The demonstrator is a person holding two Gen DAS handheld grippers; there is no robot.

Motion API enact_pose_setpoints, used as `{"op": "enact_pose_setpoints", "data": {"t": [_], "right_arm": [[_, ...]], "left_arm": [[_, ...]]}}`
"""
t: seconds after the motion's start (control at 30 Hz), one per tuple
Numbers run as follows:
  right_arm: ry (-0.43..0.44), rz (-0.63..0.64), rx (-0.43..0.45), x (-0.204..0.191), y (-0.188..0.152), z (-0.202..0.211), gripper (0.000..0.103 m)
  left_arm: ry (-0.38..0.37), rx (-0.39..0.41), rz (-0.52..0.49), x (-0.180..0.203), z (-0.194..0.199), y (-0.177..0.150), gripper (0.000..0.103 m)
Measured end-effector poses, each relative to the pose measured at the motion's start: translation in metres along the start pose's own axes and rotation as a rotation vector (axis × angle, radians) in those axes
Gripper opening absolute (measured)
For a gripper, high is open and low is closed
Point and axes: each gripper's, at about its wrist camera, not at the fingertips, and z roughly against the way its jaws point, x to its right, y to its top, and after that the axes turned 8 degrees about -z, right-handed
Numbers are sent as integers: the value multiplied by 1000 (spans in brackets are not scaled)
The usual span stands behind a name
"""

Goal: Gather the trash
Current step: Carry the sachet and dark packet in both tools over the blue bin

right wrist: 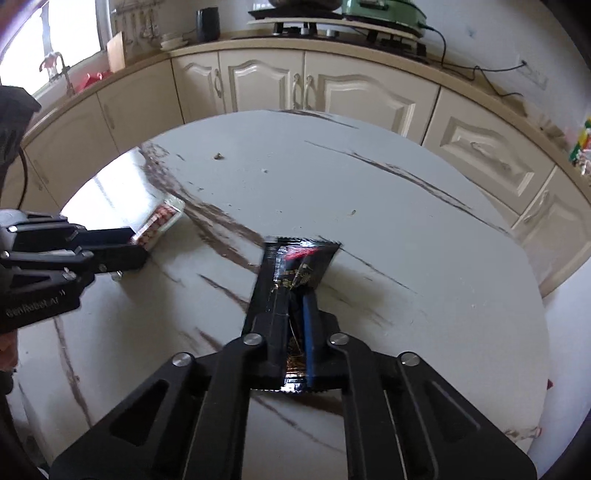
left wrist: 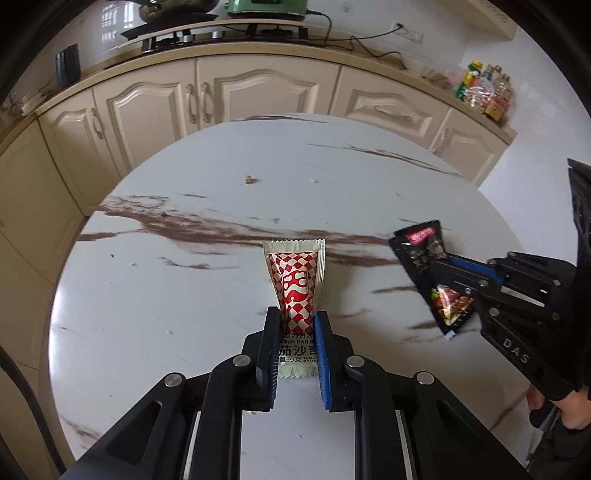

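A red-and-white checkered ketchup sachet (left wrist: 295,291) stands between the fingers of my left gripper (left wrist: 297,317), which is shut on its lower part above the round marble table (left wrist: 184,295). It also shows in the right wrist view (right wrist: 159,221), held by the left gripper (right wrist: 136,247). My right gripper (right wrist: 291,295) is shut on a black snack wrapper (right wrist: 303,262), held above the table. In the left wrist view the black wrapper (left wrist: 428,266) hangs crosswise in the right gripper (left wrist: 443,269) at the right.
Small crumbs lie on the far part of the table (left wrist: 248,180) (right wrist: 218,156) (right wrist: 353,212). Cream kitchen cabinets (left wrist: 221,96) curve behind the table, with a stove (left wrist: 221,35), a green appliance (left wrist: 267,9) and bottles (left wrist: 484,90) on the counter.
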Motion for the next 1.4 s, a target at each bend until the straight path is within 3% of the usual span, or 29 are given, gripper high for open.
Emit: {"op": "enact_pose_setpoints", "data": {"t": [0.13, 0.4, 0.6, 0.8, 1.0, 1.13, 1.27, 1.4], "right_arm": [[3, -7, 9, -4, -3, 8, 4], [13, -21, 127, -27, 4, 67, 4], [88, 63, 218, -103, 8, 117, 4], [203, 178, 240, -211, 8, 122, 4], [317, 288, 171, -324, -7, 79, 4], [331, 376, 67, -394, -30, 23, 4], [310, 422, -43, -432, -50, -42, 4], [263, 432, -166, -441, -74, -117, 4]], "left_arm": [[-45, 18, -8, 2, 11, -5, 13], [-66, 106, -10, -9, 71, -22, 13], [-7, 195, 34, -52, 143, -71, 13], [138, 222, 128, -122, 204, -149, 13], [202, 142, 285, -198, 211, -235, 14], [199, 55, 406, -248, 184, -291, 14], [182, -43, 488, -288, 146, -326, 14], [111, -129, 556, -312, 96, -353, 14]]}}
